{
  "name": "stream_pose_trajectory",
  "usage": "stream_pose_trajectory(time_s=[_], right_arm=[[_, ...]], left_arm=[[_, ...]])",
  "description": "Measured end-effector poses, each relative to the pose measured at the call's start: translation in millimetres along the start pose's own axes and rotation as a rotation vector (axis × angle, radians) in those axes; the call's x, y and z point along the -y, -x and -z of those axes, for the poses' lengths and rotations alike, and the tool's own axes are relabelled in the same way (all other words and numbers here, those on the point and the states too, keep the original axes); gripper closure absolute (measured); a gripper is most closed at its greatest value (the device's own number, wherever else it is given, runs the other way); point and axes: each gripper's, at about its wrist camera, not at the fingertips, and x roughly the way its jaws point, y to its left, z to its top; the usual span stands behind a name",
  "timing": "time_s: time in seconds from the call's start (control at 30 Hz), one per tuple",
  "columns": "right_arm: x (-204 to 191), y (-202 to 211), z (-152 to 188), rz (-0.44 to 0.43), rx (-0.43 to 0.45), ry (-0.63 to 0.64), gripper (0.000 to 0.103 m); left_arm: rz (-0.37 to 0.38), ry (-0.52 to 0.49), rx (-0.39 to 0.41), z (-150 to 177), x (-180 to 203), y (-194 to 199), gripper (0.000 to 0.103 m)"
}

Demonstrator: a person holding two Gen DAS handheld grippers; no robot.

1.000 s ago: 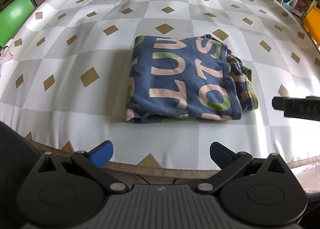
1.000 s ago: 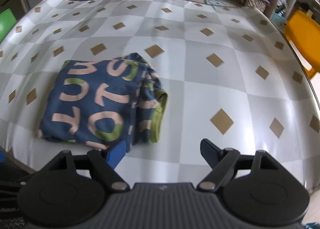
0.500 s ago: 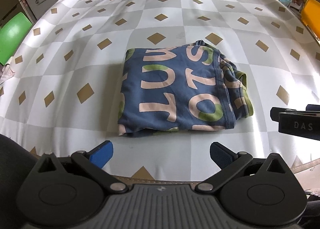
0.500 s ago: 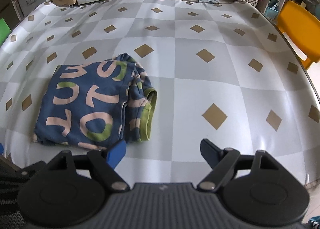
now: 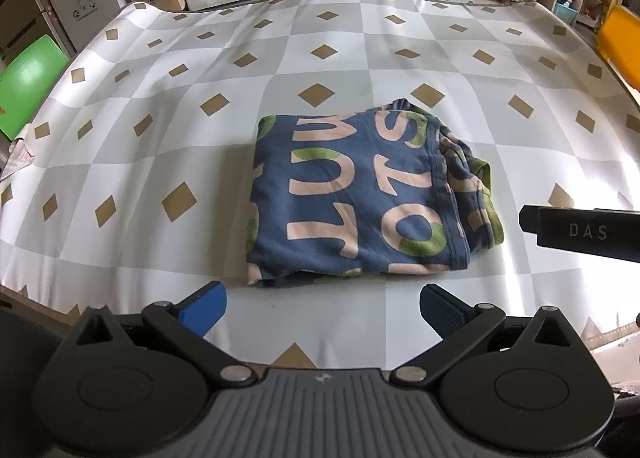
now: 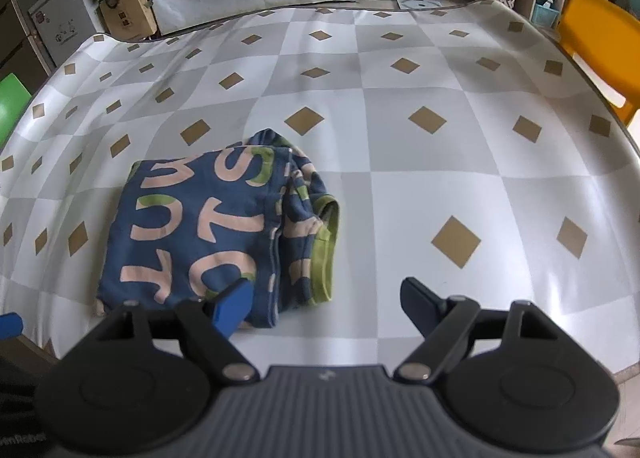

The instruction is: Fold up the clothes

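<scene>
Both pairs of jaws stand wide and hold nothing; the garment lies folded on the counter.

The left gripper [image 5: 322, 312] hovers just in front of the near edge of the folded garment [image 5: 360, 198], with its jaws wide apart and only bare cloth of the counter between them. The right gripper [image 6: 326, 304] is also wide and empty; its left blue pad shows in front of the near right corner of the garment, and I cannot tell if it touches. The garment, dark blue with pink letters and green trim, lies as a compact rectangle near the front of the counter [image 5: 480, 70]. Its right side looks bunched, with the green hem sticking out. I judge that the folding is nearly finished; perhaps only this loose side needs tidying.
</scene>
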Motion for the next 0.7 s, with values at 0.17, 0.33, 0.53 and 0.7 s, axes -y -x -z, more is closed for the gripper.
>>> stream_pose_trajectory(time_s=[0.17, 0.33, 0.53, 0.7], right_arm=[[-8, -8, -3, -0.007, -0.009, 0.019, 0.024], [-13, -18, -5, -0.003, -0.034, 0.039, 0.026], [-13, -29, -5, -0.006, -0.071, 0.021, 0.025], [-6, -41, -8, -0.045, -0.106, -0.052, 0.023]], left_arm=[[0.029, 0.001, -0.012, -8, -7, -13, 0.000], [0.042, -0.018, -0.032, -16, -14, -36, 0.000], [0.067, -0.032, -0.057, -22, -30, -59, 0.000], [0.091, -0.030, -0.070, -32, -47, -76, 0.000]])
